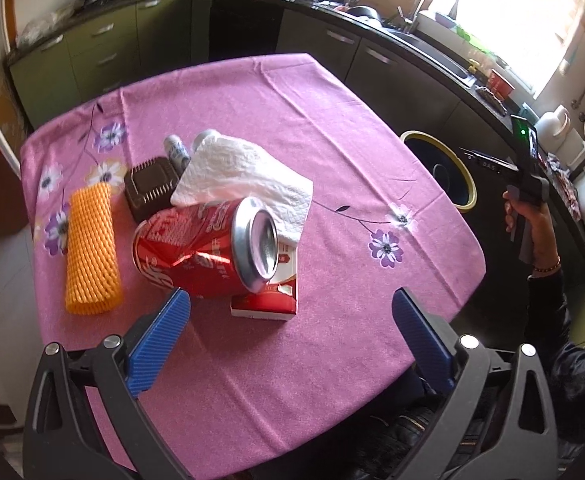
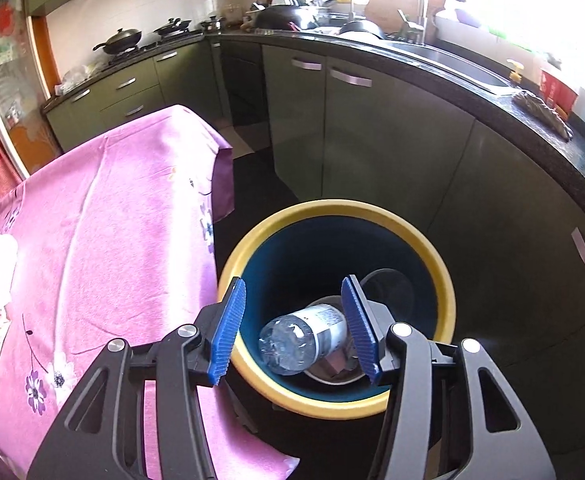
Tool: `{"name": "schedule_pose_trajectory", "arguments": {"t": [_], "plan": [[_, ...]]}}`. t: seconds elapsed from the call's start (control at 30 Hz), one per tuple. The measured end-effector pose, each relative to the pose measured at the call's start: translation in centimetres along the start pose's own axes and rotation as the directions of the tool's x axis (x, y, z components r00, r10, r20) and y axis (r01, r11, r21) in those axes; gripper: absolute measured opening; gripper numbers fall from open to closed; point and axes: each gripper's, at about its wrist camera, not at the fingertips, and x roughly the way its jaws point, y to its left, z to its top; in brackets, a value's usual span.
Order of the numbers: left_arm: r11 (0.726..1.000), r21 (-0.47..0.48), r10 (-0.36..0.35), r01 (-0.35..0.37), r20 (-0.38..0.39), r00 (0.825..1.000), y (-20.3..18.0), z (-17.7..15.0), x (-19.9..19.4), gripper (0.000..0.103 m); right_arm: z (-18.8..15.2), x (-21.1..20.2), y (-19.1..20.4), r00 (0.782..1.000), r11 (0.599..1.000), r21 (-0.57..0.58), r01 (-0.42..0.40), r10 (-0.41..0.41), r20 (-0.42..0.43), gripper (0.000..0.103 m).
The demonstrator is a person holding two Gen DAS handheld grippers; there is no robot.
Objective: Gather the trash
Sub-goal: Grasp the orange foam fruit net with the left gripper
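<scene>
A crushed red can (image 1: pixel 196 252) lies on its side on the pink flowered tablecloth (image 1: pixel 292 120), resting on a red and white carton (image 1: pixel 268 300). A white paper napkin (image 1: pixel 244 176) lies behind it and an orange foam net (image 1: pixel 90 252) to its left. My left gripper (image 1: pixel 291 295) hovers wide open just in front of the can, holding nothing. My right gripper (image 2: pixel 293 283) hangs open over the yellow-rimmed bin (image 2: pixel 332 206). A clear plastic bottle (image 2: pixel 304 334) lies down inside the bin, apart from the pads.
A dark brown ridged box (image 1: pixel 150 188) and two small grey cans (image 1: pixel 178 150) sit behind the napkin. The bin (image 1: pixel 470 188) stands on the floor off the table's right edge, where a hand (image 1: pixel 532 224) grips the right tool. Green cabinets (image 2: pixel 356 120) and a cluttered counter ring the room.
</scene>
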Motion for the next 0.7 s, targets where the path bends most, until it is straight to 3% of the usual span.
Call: {"name": "schedule_pose_trajectory", "arguments": {"t": [0.07, 0.37, 0.5, 0.7], "plan": [[0.999, -0.030, -0.022, 0.021, -0.025, 0.999, 0.3, 0.2, 0.2, 0.096, 0.1, 0.0, 0.6, 1.000, 1.000, -0.011, -0.011, 0.011, 0.001, 0.052], [0.999, -0.032, 0.016, -0.017, -0.025, 1.000, 0.1, 1.1, -0.6, 0.096, 0.2, 0.4, 2.0, 0.997, 0.996, -0.028, -0.079, 0.079, 0.003, 0.053], [0.999, -0.029, 0.019, -0.020, -0.014, 1.000, 0.0, 1.1, -1.4, 0.096, 1.1, -0.4, 5.2, 0.986, 0.982, -0.091, -0.167, 0.168, 0.004, 0.053], [1.000, -0.016, 0.015, -0.015, -0.010, 1.000, 0.1, 1.1, -2.0, 0.096, 2.7, -1.3, 13.5, 0.956, 0.924, -0.251, -0.288, 0.293, -0.019, 0.053]]}}
